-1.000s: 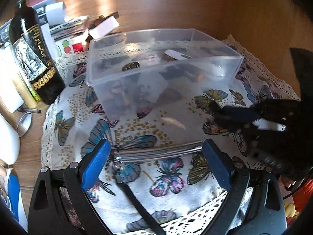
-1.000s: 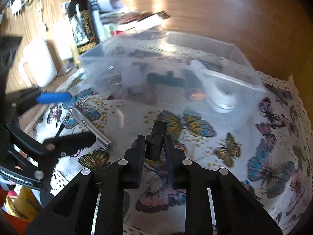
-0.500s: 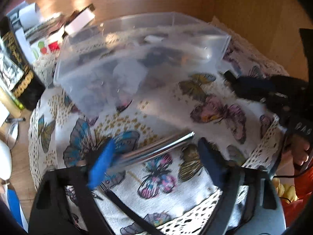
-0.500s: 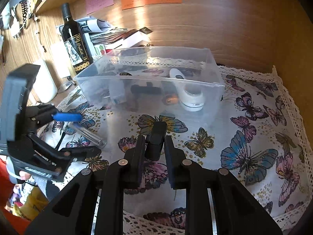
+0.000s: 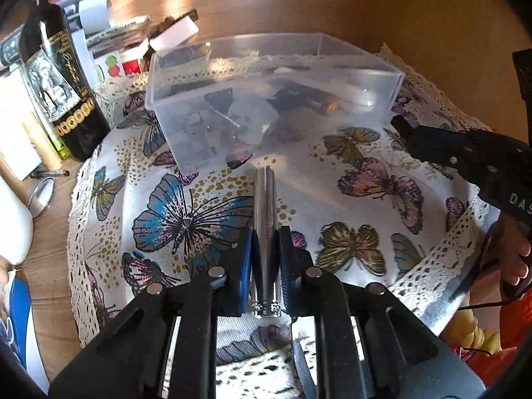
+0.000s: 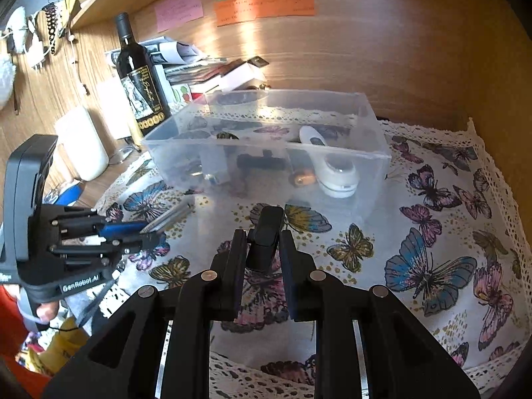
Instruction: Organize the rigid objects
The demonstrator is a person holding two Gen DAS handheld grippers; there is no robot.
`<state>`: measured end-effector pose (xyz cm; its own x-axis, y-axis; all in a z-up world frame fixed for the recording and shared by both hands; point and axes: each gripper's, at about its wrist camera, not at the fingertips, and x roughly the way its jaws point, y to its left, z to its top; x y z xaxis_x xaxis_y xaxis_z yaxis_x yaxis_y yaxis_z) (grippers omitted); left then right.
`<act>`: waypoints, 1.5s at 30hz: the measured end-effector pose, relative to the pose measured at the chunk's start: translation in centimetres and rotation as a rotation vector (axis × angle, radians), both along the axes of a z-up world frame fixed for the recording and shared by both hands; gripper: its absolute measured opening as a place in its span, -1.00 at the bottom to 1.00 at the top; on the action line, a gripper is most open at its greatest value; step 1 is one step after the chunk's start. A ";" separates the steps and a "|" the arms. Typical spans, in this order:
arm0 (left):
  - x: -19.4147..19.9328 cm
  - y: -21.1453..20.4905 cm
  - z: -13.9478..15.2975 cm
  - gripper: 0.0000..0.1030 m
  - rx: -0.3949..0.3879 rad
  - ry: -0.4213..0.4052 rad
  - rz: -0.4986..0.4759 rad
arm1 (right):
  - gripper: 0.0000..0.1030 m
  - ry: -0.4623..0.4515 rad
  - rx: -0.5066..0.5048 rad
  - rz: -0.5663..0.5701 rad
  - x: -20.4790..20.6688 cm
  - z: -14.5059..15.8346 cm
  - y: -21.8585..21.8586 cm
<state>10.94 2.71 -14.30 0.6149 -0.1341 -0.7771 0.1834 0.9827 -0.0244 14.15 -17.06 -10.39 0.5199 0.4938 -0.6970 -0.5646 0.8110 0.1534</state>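
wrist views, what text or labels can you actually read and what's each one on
"GenRobot.AI": on the body of the left gripper, seen in the right wrist view.
"DAS", cut off by the frame edge: on the body of the right gripper, seen in the left wrist view.
Wine bottle: the label has gold script, too blurred to read.
Pink, green and orange notes on the wooden wall: the handwriting is too faint to read.

Wine bottle (image 6: 139,76) beside butterfly tablecloth (image 6: 439,242)
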 end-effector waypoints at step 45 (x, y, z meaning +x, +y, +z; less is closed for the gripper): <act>12.4 2.2 7.8 -0.71 -0.088 -0.157 0.081 | -0.65 -0.072 0.010 -0.003 9.8 2.8 5.6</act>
<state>23.30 4.91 -6.53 0.7395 -0.1423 -0.6579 0.1119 0.9898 -0.0883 23.92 -11.49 -7.62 0.5700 0.4988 -0.6529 -0.5716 0.8115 0.1210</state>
